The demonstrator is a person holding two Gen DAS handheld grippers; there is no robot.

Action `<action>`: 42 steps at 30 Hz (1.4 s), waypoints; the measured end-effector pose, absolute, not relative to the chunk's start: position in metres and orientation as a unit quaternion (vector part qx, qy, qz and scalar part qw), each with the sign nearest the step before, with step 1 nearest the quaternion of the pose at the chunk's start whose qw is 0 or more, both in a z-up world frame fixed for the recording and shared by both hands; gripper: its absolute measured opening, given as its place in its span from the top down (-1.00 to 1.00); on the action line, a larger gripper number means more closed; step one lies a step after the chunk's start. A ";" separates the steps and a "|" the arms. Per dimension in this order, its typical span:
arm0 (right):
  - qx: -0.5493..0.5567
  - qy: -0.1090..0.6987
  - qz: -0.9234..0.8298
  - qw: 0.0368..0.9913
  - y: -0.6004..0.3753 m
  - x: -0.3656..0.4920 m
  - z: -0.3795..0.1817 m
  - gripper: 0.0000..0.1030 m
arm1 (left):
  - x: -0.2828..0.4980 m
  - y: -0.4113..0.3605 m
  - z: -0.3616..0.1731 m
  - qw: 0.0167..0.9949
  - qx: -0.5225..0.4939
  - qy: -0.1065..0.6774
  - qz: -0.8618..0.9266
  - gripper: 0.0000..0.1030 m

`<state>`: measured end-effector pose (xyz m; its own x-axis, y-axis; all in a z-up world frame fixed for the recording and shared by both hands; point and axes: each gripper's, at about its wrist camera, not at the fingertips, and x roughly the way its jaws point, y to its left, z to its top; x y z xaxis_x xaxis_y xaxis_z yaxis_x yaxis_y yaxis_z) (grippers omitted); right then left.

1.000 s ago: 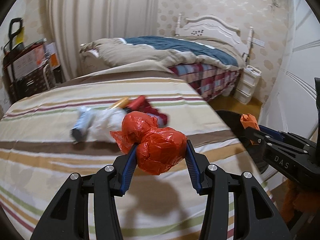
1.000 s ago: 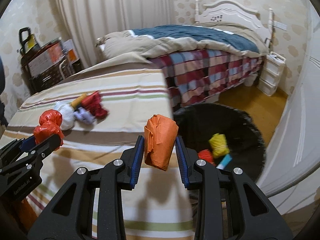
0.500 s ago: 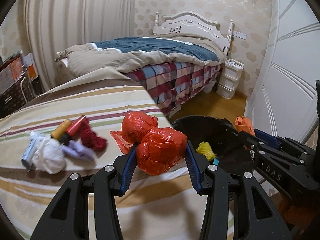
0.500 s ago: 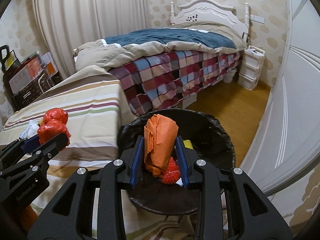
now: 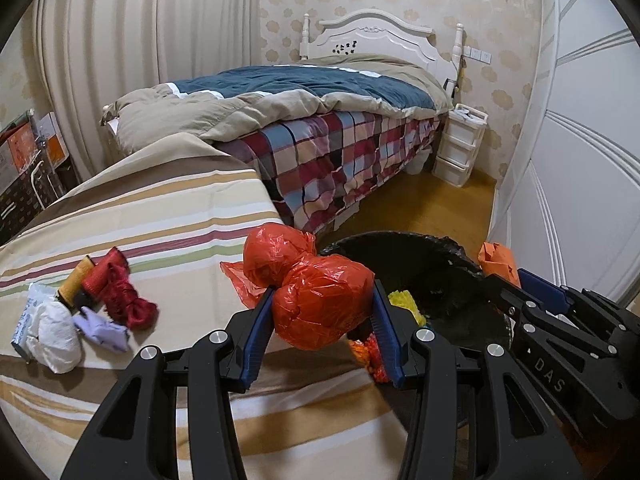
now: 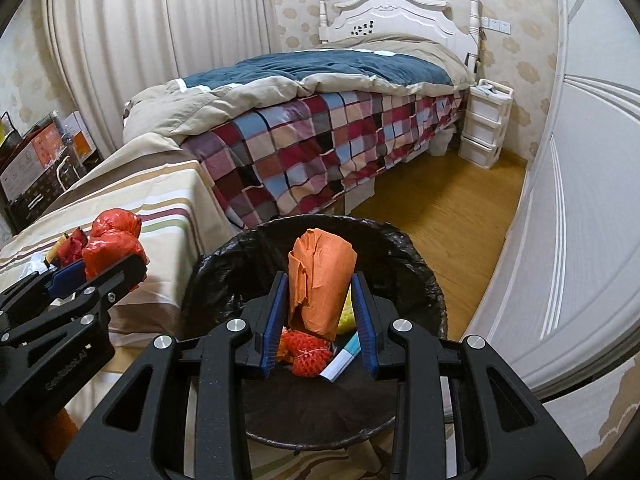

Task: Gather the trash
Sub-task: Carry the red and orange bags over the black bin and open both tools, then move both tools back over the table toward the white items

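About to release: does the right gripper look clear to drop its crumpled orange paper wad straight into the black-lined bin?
Probably yes. The right gripper holds the crumpled orange paper wad over the open mouth of the black-lined bin, with nothing covering it. The left gripper sits off to the side, over the striped bedcover.

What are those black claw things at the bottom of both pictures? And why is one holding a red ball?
They are grabbing tools, one in each of a person's hands, and each carries a camera looking out along its jaws. That is why each picture shows black arms at the bottom.

One picture comes from the left gripper. It squeezes a red plastic bag, knotted into lumps, not a ball.

The other comes from the right gripper. It squeezes crumpled orange paper above a bin lined with a black bag, where some rubbish already lies.

On the striped cloth more rubbish waits: a white wad, a lilac scrap and red netting.
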<state>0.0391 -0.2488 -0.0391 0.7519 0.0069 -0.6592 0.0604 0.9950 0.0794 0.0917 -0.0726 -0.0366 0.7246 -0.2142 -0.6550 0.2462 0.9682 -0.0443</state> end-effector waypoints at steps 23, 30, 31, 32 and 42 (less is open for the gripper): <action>0.056 0.361 -0.048 0.930 -0.277 0.053 -0.049 0.37 | 0.115 -0.111 -0.048 0.921 0.062 0.363 -0.123 0.03; 0.054 0.356 -0.064 0.931 -0.279 0.050 -0.050 -0.07 | 0.110 -0.105 -0.047 0.925 0.057 0.359 -0.108 -0.48; 0.053 0.356 -0.065 0.931 -0.278 0.049 -0.050 -0.14 | 0.110 -0.103 -0.047 0.925 0.056 0.361 -0.105 -0.50; 0.052 0.355 -0.068 0.931 -0.279 0.048 -0.049 -0.21 | 0.111 -0.101 -0.047 0.925 0.054 0.363 -0.102 -0.53; 0.059 0.347 -0.062 0.934 -0.266 0.041 -0.040 -0.44 | 0.092 -0.052 -0.041 0.933 0.044 0.352 -0.053 -0.60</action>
<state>0.0414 -0.2663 -0.0400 0.7508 -0.0753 -0.6563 0.1568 0.9854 0.0663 0.0919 -0.0521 -0.0409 0.7463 -0.0674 -0.6622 0.1292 0.9906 0.0447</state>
